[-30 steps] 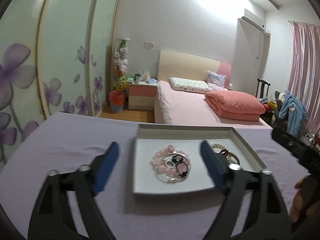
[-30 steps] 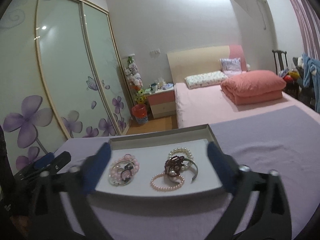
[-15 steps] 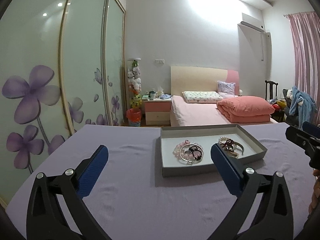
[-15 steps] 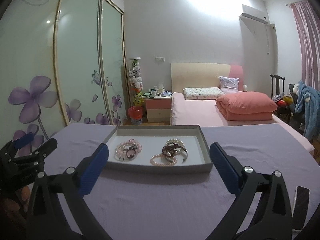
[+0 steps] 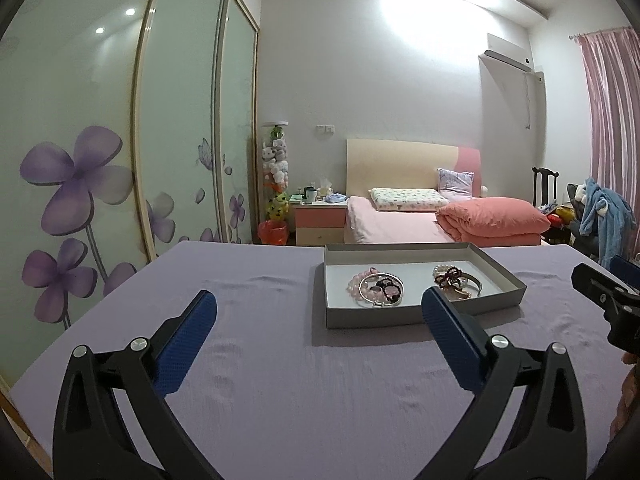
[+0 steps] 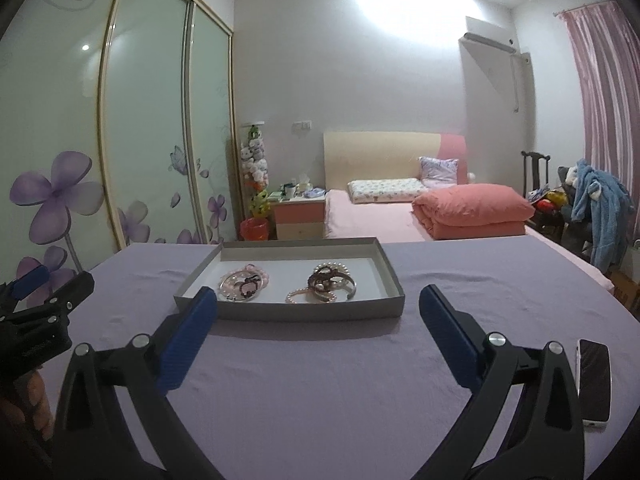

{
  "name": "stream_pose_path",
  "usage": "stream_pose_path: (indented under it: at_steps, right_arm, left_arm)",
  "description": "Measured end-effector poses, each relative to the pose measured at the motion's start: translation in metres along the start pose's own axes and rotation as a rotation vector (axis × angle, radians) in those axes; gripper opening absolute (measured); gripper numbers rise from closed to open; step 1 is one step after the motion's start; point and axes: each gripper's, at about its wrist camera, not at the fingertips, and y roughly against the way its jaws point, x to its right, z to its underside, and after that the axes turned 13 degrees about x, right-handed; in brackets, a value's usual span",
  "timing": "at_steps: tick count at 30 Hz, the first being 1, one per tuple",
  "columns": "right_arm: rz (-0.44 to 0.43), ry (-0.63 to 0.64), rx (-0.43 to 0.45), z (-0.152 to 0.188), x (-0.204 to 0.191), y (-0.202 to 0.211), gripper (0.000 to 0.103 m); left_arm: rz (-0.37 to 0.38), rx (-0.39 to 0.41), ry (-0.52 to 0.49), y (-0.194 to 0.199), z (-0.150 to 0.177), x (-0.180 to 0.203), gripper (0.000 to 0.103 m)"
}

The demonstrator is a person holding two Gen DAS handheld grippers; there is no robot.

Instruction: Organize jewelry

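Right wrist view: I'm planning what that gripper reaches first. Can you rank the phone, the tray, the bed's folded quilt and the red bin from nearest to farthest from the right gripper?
1. Phone: on the cloth, just right of the right gripper.
2. Tray: straight ahead, slightly left.
3. Folded quilt and red bin: both far behind the tray, quilt right, bin left; too close to call.

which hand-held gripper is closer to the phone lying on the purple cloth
Right. The right hand-held gripper hangs just left of the phone; the left hand-held gripper is far across the cloth.
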Motion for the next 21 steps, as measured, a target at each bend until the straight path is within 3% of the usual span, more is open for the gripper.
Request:
stream_pose_path:
  at_steps: [21]
  right_arm:
    - [0.016, 0.027, 0.019, 0.01, 0.0018, 0.0077, 0.099]
  left_arm:
    - [0.01, -0.005, -0.004, 0.0085, 0.0091, 0.0095, 0.101]
